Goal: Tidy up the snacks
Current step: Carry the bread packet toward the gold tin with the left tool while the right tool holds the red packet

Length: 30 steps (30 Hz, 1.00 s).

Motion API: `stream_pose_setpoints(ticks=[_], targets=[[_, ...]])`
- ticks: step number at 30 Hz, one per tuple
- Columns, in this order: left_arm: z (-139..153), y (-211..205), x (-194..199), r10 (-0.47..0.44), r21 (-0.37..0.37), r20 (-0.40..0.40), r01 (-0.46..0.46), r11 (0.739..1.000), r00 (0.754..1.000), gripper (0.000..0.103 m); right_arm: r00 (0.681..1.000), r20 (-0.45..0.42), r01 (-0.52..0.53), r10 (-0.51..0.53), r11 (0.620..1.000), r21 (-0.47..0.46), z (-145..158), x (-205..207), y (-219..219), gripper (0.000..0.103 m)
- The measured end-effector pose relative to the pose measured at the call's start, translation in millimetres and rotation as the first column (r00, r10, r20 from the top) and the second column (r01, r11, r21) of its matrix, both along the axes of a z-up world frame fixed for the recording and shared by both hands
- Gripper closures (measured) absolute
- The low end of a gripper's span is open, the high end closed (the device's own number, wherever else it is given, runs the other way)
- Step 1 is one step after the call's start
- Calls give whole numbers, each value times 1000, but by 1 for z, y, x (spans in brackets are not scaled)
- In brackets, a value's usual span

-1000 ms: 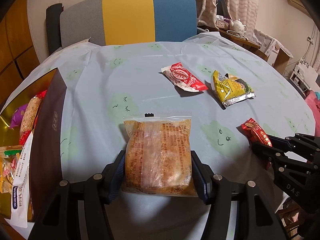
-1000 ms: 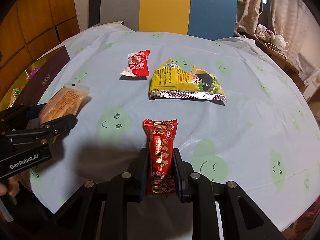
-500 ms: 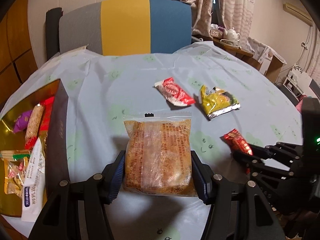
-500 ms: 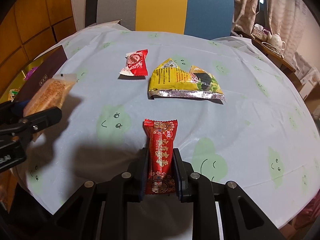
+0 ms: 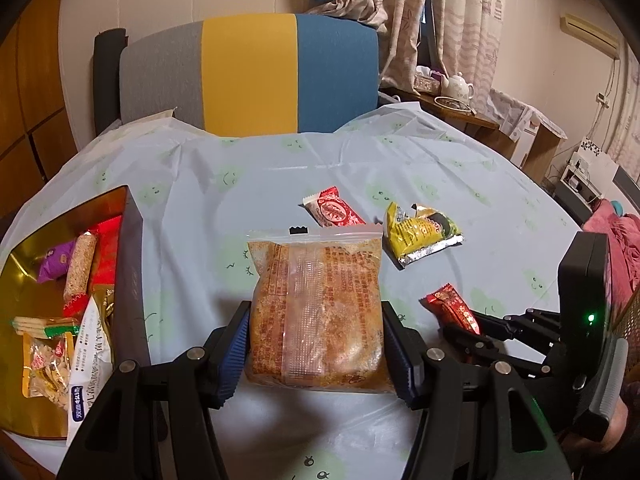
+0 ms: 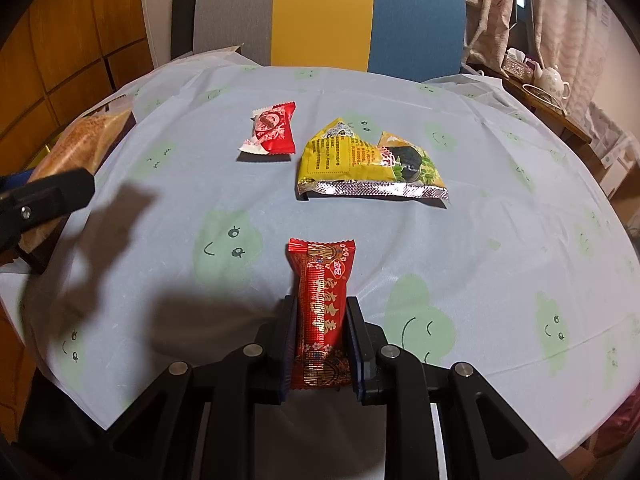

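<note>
Gripping a clear bag of orange crumbly snack (image 5: 316,312) between the pads of the left gripper (image 5: 316,356), clamping it at both sides and holding it above the pale blue tablecloth (image 5: 240,184). Pinching a long red bar (image 6: 322,308) in the right gripper (image 6: 322,344), narrow jaws pressing both its sides, with its far end pointing toward the middle of the table.

Showing only in the left wrist view: a gold-lined box (image 5: 132,264) at the table's left edge, holding a purple candy (image 5: 56,266), a sesame stick (image 5: 80,266), a white packet (image 5: 86,354) and other wrappers.

Showing in both views: a red-and-white candy (image 6: 272,128) and a yellow packet (image 6: 368,164) lying near each other on the cloth beyond the grippers, plus a grey, yellow and blue chair back (image 6: 324,16) behind the table. Appearing larger and clearer in the right wrist view. Catching the right gripper with its red bar at the left view's right edge.
</note>
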<state>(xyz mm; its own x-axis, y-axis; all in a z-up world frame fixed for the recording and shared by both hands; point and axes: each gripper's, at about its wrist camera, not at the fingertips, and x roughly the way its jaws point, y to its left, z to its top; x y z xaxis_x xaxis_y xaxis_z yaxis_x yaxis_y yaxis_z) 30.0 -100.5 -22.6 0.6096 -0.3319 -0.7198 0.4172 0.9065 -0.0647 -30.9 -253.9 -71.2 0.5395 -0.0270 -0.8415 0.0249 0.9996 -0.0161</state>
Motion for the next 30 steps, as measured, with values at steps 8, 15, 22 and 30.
stream_pose_setpoints(ticks=[8, 15, 22, 30], targets=[[9, 5, -2, 10, -6, 19, -10, 1000, 1000, 42, 1000, 13, -5, 5, 1000, -3, -1, -2, -1, 79], [24, 16, -5, 25, -42, 45, -23, 999, 999, 42, 1000, 12, -5, 5, 1000, -18, -1, -2, 1, 79], [36, 31, -6, 62, -54, 74, -59, 997, 995, 42, 1000, 13, -3, 4, 1000, -25, 0, -2, 2, 79], [43, 49, -8, 115, -47, 87, -111, 993, 990, 42, 1000, 18, -7, 7, 1000, -18, 0, -3, 1, 79]])
